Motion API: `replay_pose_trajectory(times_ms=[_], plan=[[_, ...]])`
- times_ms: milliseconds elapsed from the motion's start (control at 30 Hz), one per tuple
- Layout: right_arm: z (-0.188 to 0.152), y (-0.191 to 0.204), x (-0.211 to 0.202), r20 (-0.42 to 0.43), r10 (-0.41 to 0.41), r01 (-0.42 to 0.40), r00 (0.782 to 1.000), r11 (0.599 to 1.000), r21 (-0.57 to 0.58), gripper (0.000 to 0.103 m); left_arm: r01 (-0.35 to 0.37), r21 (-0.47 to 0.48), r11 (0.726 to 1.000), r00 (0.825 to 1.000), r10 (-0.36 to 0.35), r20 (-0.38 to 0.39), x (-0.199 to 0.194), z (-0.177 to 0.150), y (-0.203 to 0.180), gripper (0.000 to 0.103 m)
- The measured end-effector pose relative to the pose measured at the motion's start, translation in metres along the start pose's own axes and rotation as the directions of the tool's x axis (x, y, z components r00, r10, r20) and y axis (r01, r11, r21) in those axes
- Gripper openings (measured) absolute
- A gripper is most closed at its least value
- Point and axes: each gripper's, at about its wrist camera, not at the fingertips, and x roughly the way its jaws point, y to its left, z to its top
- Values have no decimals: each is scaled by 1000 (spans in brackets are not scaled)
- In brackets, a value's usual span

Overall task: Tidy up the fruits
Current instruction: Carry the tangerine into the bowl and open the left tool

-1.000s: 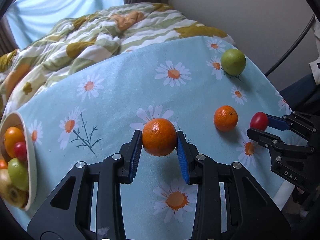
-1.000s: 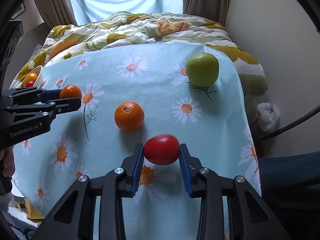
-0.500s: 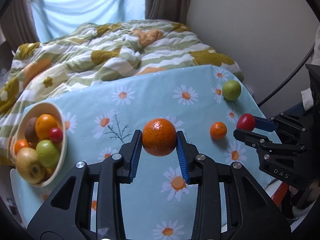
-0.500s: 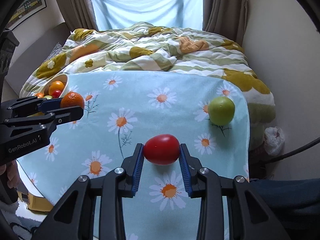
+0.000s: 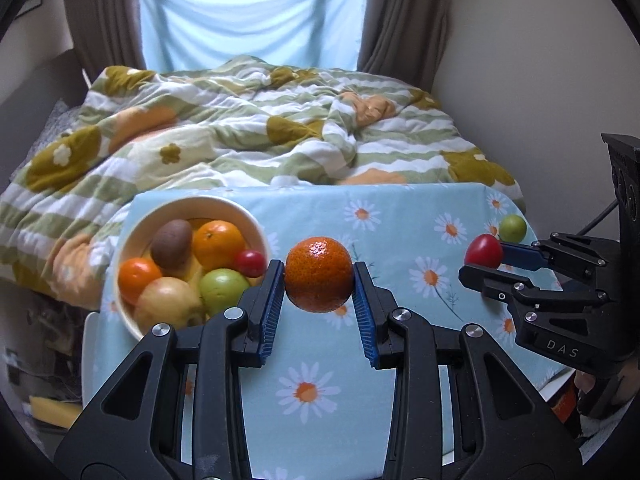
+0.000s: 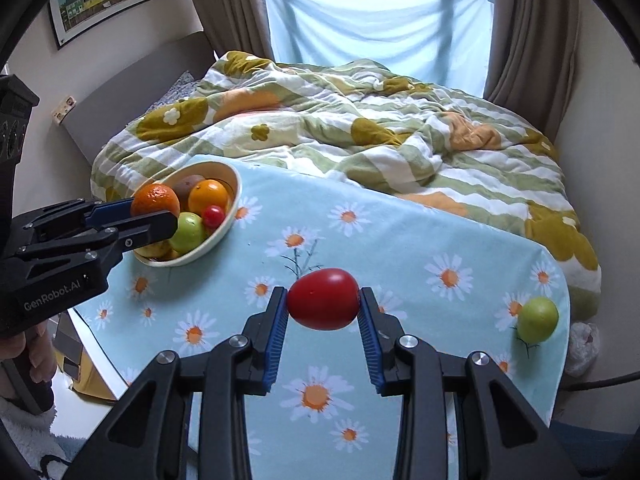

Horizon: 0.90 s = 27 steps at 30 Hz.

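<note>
Fruit was the business here, and two pieces of it were already off the daisy-print cloth (image 6: 400, 240): an orange (image 5: 319, 275) clamped between the blue pads of the left gripper (image 5: 319, 280), and a red tomato (image 6: 323, 298) pinched the same way by the right gripper (image 6: 323, 304). Both hung clear above the cloth, the orange just beside the cream bowl (image 5: 256, 228) at the table's left end, the tomato further toward the middle. That bowl already held several oranges, a kiwi, green and yellow apples and a small red fruit. One green apple (image 6: 537, 319) lay alone near the right edge, well apart from the bowl. The orange looked firm, with a dimpled skin that should grip well across its widest part, as it was taken. The tomato seemed smoother and softer, so I judged it wanted a light squeeze at its middle, and a gentle set-down, not a drop. Each gripper pointed steeply down and forward over the table, jaws level with each other; a hand (image 6: 36, 352) showed on the left one's handle. The full bowl left little room, so a rolling fruit seemed the risk.
</note>
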Motion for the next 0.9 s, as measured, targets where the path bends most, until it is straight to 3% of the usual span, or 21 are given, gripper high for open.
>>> replay_pose_trajectory(times_ms=[400, 900], plan=[[56, 72, 44, 1, 19, -19, 1000, 999, -30, 32, -25, -25, 999, 1000, 25, -2, 6, 17, 101, 40], [97, 108, 105, -19, -6, 6, 1000, 1000, 30, 32, -6, -5, 1000, 995, 5, -98, 75, 30, 188, 40]])
